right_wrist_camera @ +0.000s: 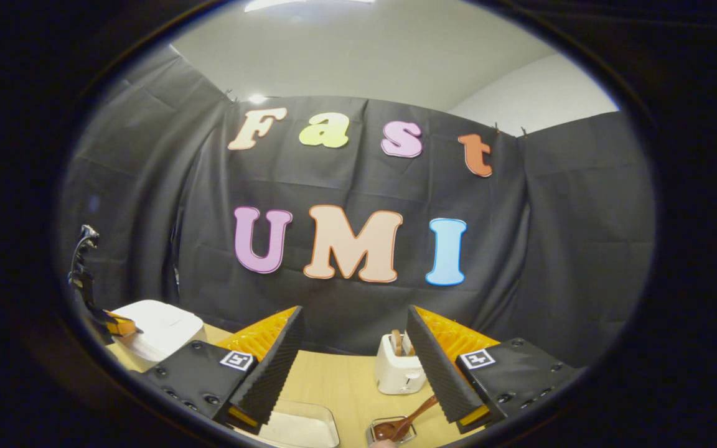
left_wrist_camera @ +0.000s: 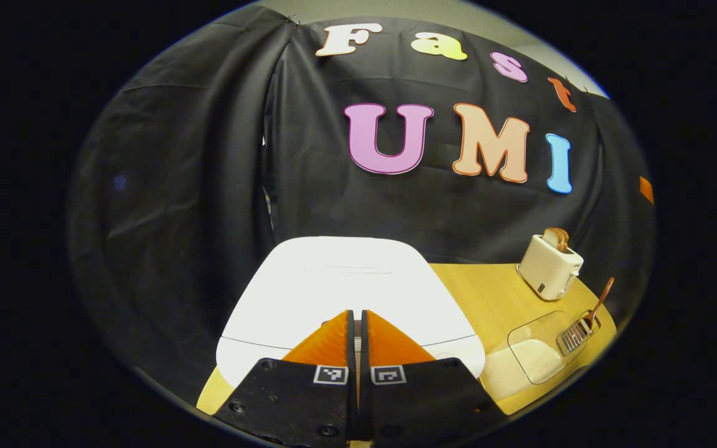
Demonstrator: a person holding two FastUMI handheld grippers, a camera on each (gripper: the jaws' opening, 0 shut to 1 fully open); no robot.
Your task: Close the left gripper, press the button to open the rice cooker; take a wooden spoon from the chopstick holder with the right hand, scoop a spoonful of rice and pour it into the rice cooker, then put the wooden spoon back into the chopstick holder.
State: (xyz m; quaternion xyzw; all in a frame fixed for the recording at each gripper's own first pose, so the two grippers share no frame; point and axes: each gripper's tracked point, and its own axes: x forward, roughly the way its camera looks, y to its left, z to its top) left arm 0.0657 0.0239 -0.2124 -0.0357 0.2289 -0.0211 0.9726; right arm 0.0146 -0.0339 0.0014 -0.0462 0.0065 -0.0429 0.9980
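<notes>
The white rice cooker (left_wrist_camera: 333, 286) stands right in front of my left gripper (left_wrist_camera: 356, 315) with its lid down. The orange fingers are shut with nothing between them, and their tips hang over the lid's front part. Whether they touch it I cannot tell. In the right gripper view the rice cooker (right_wrist_camera: 162, 326) sits far left with the left gripper (right_wrist_camera: 116, 323) at its edge. My right gripper (right_wrist_camera: 354, 314) is open and holds nothing. Low between its fingers lies the wooden spoon (right_wrist_camera: 408, 420), its bowl in the metal chopstick holder (right_wrist_camera: 389, 430). A glass dish of rice (left_wrist_camera: 542, 351) sits beside the holder (left_wrist_camera: 575, 337).
A white toaster (left_wrist_camera: 549, 264) with a bread slice stands at the back right of the wooden table (left_wrist_camera: 489, 292); it also shows as the toaster (right_wrist_camera: 398, 372) between my right fingers. The glass dish (right_wrist_camera: 302, 426) is near the table's front edge. Black cloth walls close the back.
</notes>
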